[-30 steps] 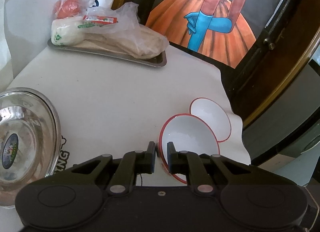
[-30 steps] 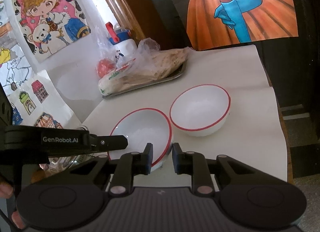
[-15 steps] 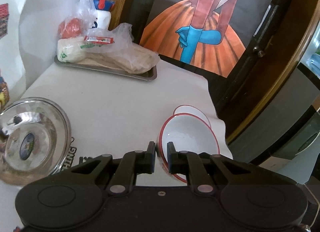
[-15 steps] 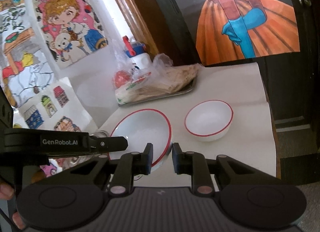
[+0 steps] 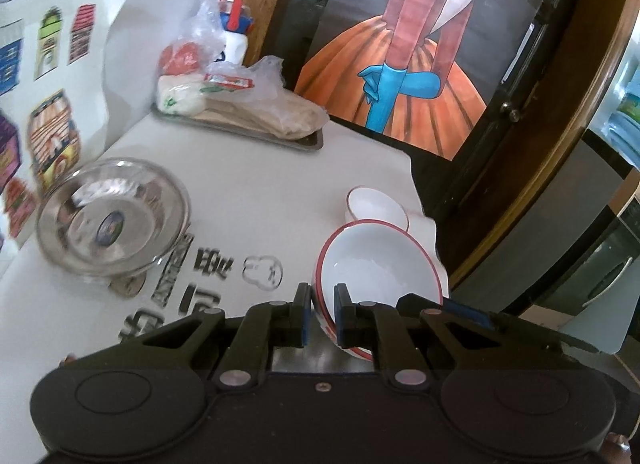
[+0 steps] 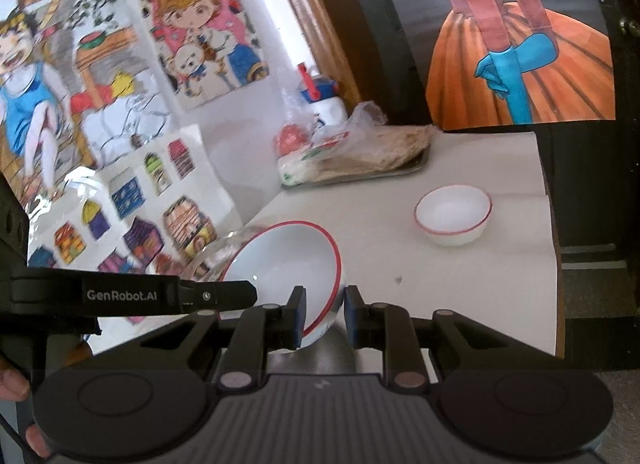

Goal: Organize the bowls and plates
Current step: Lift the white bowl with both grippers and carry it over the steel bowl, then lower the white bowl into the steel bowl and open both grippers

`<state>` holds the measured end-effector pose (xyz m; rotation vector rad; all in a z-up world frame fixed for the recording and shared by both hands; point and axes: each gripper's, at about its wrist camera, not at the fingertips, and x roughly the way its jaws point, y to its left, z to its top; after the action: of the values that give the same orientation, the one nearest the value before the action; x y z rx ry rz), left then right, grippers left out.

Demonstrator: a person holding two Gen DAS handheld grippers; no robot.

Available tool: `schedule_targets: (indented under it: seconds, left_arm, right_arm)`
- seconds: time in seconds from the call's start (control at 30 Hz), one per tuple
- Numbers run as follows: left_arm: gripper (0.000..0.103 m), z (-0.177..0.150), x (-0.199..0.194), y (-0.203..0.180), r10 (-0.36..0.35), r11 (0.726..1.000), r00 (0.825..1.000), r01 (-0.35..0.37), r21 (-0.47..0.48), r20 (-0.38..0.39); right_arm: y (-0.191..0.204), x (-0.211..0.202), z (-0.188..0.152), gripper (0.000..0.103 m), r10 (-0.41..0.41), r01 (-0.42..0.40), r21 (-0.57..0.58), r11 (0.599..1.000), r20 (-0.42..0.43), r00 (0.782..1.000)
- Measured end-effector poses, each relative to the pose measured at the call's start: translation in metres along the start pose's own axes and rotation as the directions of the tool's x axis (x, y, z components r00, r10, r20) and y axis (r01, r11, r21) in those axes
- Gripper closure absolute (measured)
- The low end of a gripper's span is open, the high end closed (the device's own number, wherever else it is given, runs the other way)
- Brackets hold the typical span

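Left wrist view: left gripper (image 5: 321, 316) pinches the bowl (image 5: 380, 264) rim; right gripper (image 6: 322, 316) gapes around it. Glazed, likely slippery, fragile.

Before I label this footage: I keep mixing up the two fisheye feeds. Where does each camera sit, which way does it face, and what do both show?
Left wrist: behind the left tongs, looking across the table toward the painted door; its fingers pinch the larger red-rimmed bowl.
Right wrist: behind the right tongs, facing the drawings on the wall; the left tongs' arm and a hand show.
Shared: the held bowl, the smaller red-rimmed bowl, the glass bowl, the metal tray.
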<state>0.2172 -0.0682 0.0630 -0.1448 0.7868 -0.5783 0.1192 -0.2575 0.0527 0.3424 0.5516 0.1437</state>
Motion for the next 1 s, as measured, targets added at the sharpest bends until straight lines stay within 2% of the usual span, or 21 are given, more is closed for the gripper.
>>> schedule_targets:
  seconds: [0.33, 0.63, 0.77, 1.0]
  left_arm:
    - [0.091, -0.030, -0.015, 0.011, 0.041, 0.999, 0.997, -0.042, -0.016, -0.068]
    - [0.090, -0.036, 0.003, 0.015, 0.068, 0.997, 0.982, -0.074, -0.026, -0.177]
    - [0.090, -0.037, 0.012, 0.019, 0.070, 0.996, 0.974, -0.081, -0.045, -0.215]
    - [0.090, -0.033, 0.014, 0.021, 0.073, 0.995, 0.973, -0.087, -0.056, -0.217]
  right_arm:
    - [0.012, 0.000, -0.024, 0.080, 0.005, -0.008, -0.023, 1.000, -0.107, 0.994]
    - [0.016, 0.018, -0.025, 0.078, -0.033, 0.012, -0.098, 0.995, -0.222, 0.974]
    - [0.018, 0.025, -0.023, 0.077, -0.045, 0.013, -0.132, 0.991, -0.243, 0.969]
    - [0.018, 0.033, -0.022, 0.074, -0.041, 0.003, -0.145, 0.989, -0.262, 0.964]
